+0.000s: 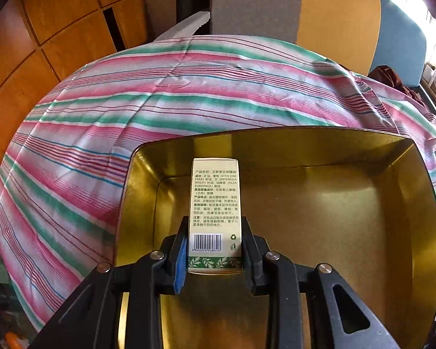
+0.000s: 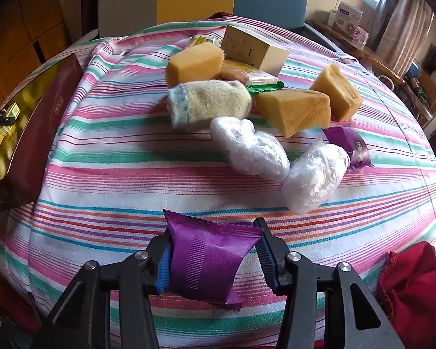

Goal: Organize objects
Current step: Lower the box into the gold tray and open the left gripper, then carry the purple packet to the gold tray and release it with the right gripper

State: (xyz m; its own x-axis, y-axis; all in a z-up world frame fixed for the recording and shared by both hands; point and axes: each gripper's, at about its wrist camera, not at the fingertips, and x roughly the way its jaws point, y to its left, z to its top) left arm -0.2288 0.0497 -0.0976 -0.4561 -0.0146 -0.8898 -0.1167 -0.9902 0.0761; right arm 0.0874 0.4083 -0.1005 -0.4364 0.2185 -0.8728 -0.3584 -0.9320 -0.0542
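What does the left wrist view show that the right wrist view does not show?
Only the left wrist view shows the left gripper with its jaws shut on a printed carton over the bare gold inside of the tin.

Only the right wrist view shows the right gripper shut on a purple packet, plus sponges, a sock and plastic bundles.

Both show the striped cloth and the tin.

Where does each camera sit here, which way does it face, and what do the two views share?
Left wrist: on the left gripper, looking steeply down into a gold tin; its fingers clamp a small carton.
Right wrist: on the right gripper, looking down across piled sponges; its fingers clamp a purple packet.
Shared: the striped cloth, tin and carton.
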